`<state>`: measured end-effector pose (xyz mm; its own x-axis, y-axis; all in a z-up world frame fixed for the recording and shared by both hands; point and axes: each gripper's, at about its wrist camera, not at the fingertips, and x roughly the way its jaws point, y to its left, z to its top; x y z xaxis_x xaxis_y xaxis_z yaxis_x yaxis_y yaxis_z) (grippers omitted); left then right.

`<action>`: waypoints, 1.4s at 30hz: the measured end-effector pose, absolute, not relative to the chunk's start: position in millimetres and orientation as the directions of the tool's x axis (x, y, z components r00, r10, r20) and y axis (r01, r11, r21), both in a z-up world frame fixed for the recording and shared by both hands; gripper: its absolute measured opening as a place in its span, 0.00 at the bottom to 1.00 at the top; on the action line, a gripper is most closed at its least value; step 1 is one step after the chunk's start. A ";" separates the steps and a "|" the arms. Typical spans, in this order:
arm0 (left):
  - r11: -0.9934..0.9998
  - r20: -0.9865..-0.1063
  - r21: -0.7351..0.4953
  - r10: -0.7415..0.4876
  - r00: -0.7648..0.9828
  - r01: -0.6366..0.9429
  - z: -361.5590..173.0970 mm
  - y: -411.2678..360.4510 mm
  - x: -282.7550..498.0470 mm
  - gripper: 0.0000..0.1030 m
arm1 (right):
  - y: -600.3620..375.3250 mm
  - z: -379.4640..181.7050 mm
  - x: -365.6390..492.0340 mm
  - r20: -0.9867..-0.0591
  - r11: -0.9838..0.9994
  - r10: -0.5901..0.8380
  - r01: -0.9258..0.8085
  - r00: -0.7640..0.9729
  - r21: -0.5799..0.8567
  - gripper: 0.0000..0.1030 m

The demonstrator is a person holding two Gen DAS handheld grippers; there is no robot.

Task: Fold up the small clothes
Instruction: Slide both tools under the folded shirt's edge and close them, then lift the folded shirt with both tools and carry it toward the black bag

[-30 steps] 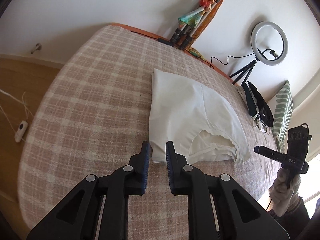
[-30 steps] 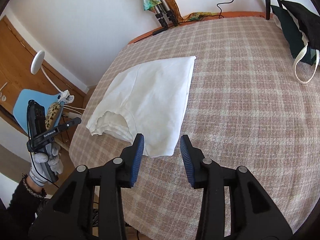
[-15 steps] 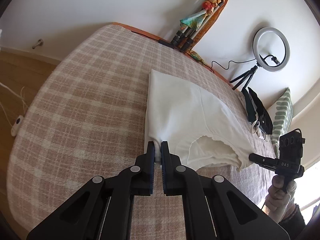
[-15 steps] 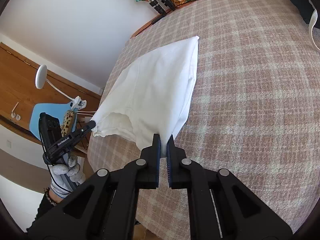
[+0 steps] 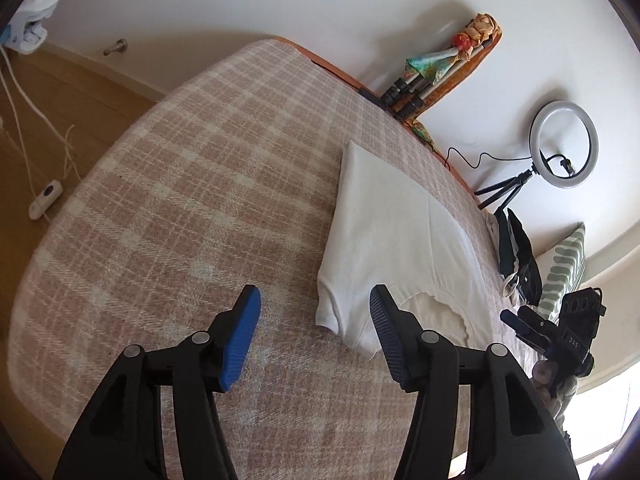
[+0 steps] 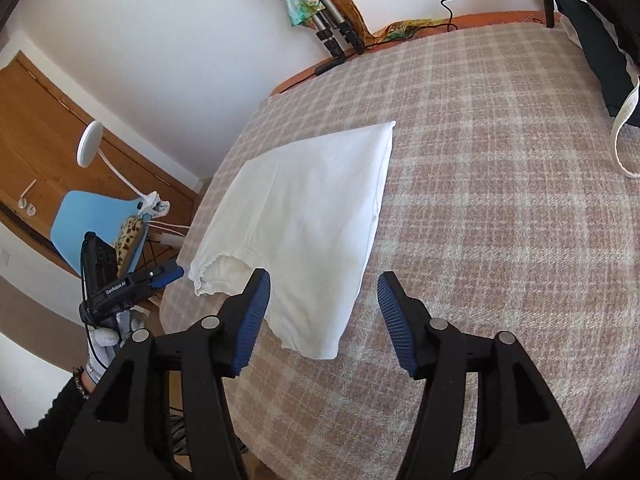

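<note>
Folded garment [image 5: 396, 240] lies flat on bed [image 5: 180, 220], near its front edge; ring light [image 5: 564, 144] behind it by the wall, pillow [image 5: 564, 264] to its right.

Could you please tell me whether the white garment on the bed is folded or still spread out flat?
Folded. The white garment lies doubled on the plaid blanket, with layered edges at its open end and a clean crease along one side.

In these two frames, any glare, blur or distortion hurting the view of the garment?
Left wrist view: strong fisheye bending of the bed, blown-out window glare lower right; white garment sharp. Right wrist view: same curvature, even daylight, garment sharp, folds faint.
</note>
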<state>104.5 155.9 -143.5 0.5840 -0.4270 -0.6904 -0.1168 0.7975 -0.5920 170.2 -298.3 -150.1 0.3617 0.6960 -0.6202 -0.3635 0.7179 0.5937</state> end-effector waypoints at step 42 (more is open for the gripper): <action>0.856 -0.725 -0.510 -0.375 0.578 -0.085 -145.0 96.5 153.8 0.08 | -245.4 -197.6 285.0 -0.580 0.684 0.722 -0.259 0.377 0.682 0.08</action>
